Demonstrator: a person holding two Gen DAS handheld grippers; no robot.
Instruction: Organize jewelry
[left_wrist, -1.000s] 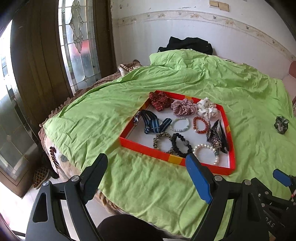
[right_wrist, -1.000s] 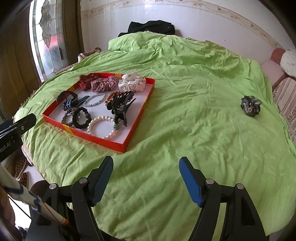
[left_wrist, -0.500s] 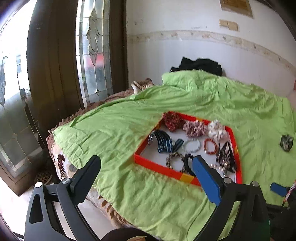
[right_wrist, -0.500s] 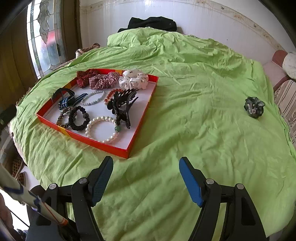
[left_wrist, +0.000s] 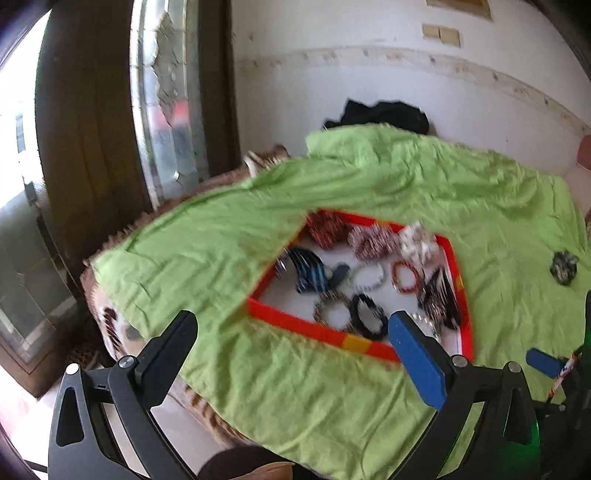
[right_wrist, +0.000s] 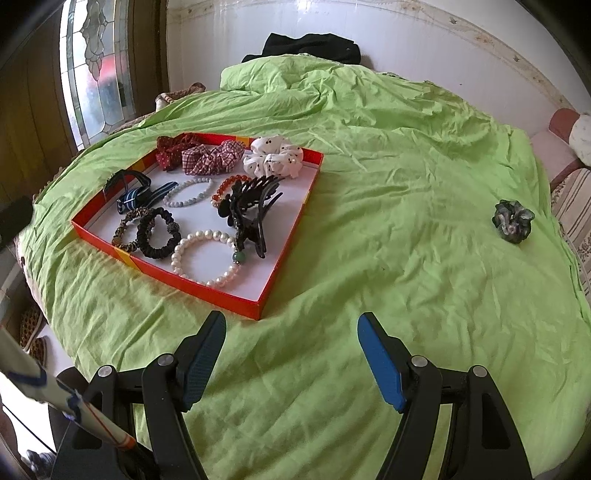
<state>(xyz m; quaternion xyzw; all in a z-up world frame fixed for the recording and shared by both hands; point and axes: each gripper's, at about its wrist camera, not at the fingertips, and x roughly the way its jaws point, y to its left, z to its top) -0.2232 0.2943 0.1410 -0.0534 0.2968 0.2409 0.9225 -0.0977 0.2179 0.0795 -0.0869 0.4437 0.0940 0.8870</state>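
A red-walled tray lies on the green bedspread, holding scrunchies, bead bracelets, a pearl bracelet and black claw clips. A dark green scrunchie sits alone on the spread, far right of the tray. My left gripper hangs open over the bed's near edge, below and left of the tray, with nothing between its fingers. My right gripper is open above bare spread, just right of the tray's near corner, and holds nothing.
The green bedspread covers a round bed. A black garment lies at the far side by the white wall. A stained-glass window and dark wooden frame stand left. A striped cushion sits at the right edge.
The left wrist view has tilted upward, showing more wall and window, and its jaws have widened. The right wrist view has drawn a little closer to the tray.
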